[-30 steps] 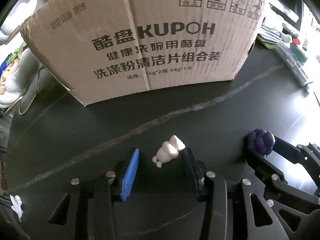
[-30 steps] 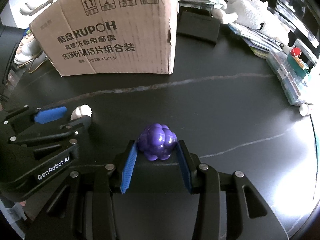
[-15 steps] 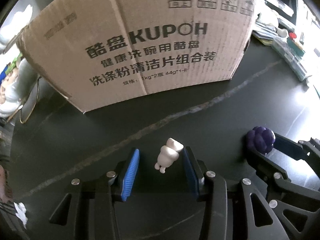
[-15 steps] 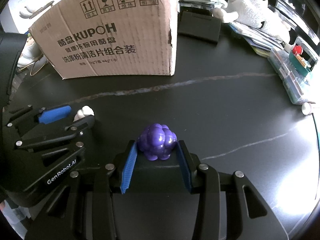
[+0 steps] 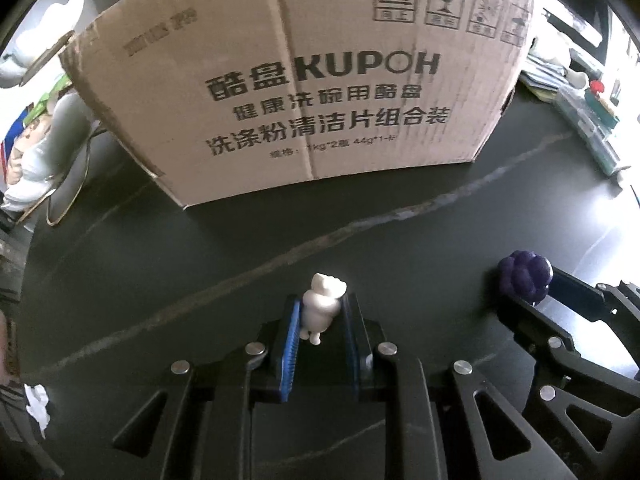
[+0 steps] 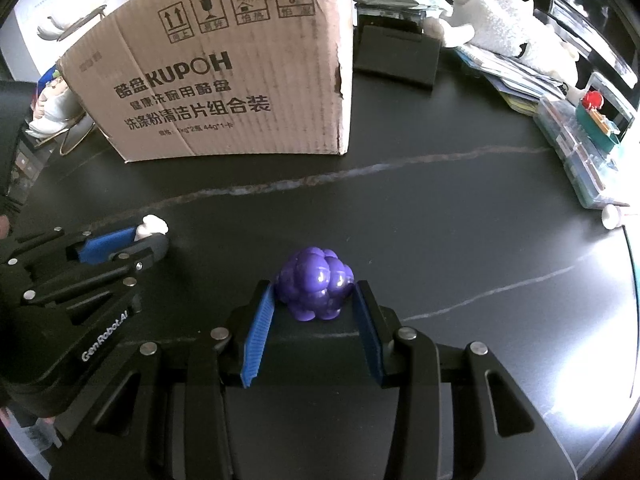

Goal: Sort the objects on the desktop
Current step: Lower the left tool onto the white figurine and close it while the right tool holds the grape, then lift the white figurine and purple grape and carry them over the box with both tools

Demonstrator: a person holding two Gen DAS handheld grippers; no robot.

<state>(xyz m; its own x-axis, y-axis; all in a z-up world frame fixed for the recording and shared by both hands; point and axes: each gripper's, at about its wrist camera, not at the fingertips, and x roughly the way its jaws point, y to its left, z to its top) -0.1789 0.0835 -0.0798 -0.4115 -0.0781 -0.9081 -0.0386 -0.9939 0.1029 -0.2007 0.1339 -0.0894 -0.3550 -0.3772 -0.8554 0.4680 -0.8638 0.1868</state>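
Hand-held grippers level: left (image 5: pixel 320 312) pinching figurine (image 5: pixel 321 305), right (image 6: pixel 314 300) clamping grape toy (image 6: pixel 316 282).

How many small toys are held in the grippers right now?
2. A small white figurine is clamped in the left gripper; a glossy purple grape-cluster toy sits between the right gripper pads. The cardboard box may hide more.

I see a small white toy figure (image 5: pixel 322 306) standing almost straight up, squeezed between my left gripper's (image 5: pixel 320 312) blue pads. A shiny purple bumpy toy like a bunch of grapes (image 6: pixel 316 282) sits between my right gripper's (image 6: pixel 314 300) pads, above the dark table (image 6: pixel 440 220).
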